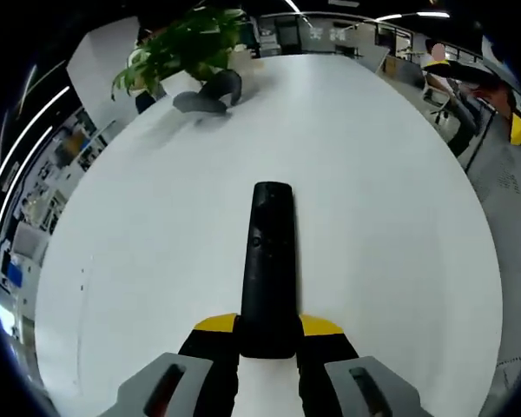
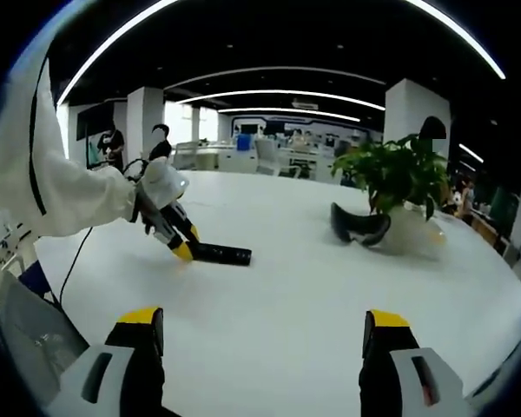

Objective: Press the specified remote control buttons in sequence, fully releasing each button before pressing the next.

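Our left gripper (image 1: 267, 347) clamps the remote (image 1: 269, 261) flat on the bench (image 1: 399, 217). Our right gripper (image 2: 265, 334) hangs released, well apart; a hard press could skid the remote loose.

Left gripper (image 1: 267, 343) at bottom centre of frame, yellow-tipped jaws clamped on near end of black remote control (image 1: 268, 265). Remote extends straight up frame centre, lying along white table (image 1: 391, 217), small buttons faintly visible on upper half. Potted green plant (image 1: 187, 43) at upper left, on table's far edge. Dark curved object (image 1: 210, 94) just beside plant, type unclear. Office desks and ceiling lights along top edge. Person in yellow at upper right, blurred.
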`<act>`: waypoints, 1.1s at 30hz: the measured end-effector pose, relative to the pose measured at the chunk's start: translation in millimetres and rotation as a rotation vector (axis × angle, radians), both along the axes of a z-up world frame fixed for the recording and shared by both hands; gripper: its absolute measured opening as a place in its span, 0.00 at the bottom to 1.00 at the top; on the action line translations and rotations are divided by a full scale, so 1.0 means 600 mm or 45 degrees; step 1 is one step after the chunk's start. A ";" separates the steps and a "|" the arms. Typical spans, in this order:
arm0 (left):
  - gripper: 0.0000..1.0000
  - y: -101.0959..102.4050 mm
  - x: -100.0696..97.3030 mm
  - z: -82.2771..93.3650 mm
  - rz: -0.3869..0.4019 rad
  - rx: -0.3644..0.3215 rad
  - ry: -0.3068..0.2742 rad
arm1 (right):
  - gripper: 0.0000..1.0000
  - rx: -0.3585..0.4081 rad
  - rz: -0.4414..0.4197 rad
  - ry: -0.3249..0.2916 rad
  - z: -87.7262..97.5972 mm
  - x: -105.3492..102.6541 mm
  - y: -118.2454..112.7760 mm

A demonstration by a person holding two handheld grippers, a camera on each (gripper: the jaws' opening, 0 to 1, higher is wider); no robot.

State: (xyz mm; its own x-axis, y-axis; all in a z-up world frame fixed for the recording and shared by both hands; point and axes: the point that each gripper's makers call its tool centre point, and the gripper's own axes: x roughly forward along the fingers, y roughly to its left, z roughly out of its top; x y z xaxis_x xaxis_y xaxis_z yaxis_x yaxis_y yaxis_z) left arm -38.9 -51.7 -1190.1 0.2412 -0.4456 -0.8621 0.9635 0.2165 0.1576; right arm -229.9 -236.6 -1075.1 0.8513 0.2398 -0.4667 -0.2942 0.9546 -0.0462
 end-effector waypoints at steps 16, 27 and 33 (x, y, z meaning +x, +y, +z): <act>0.24 -0.004 0.085 0.012 -0.056 0.069 -0.014 | 0.94 0.001 -0.005 0.036 -0.008 -0.004 0.001; 0.24 0.000 0.146 0.015 -0.119 0.147 0.000 | 0.94 -0.014 -0.011 0.059 -0.014 -0.005 0.000; 0.24 -0.001 0.160 0.010 -0.126 0.167 0.074 | 0.94 -0.018 -0.009 0.065 -0.016 -0.005 0.000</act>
State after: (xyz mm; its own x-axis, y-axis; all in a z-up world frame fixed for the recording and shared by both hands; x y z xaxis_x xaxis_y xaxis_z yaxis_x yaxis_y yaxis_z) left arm 56.9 -52.2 -1184.4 0.1501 -0.3472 -0.9257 0.9873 0.1017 0.1220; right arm -232.9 -236.5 -1084.4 0.8279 0.2271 -0.5129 -0.2900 0.9560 -0.0449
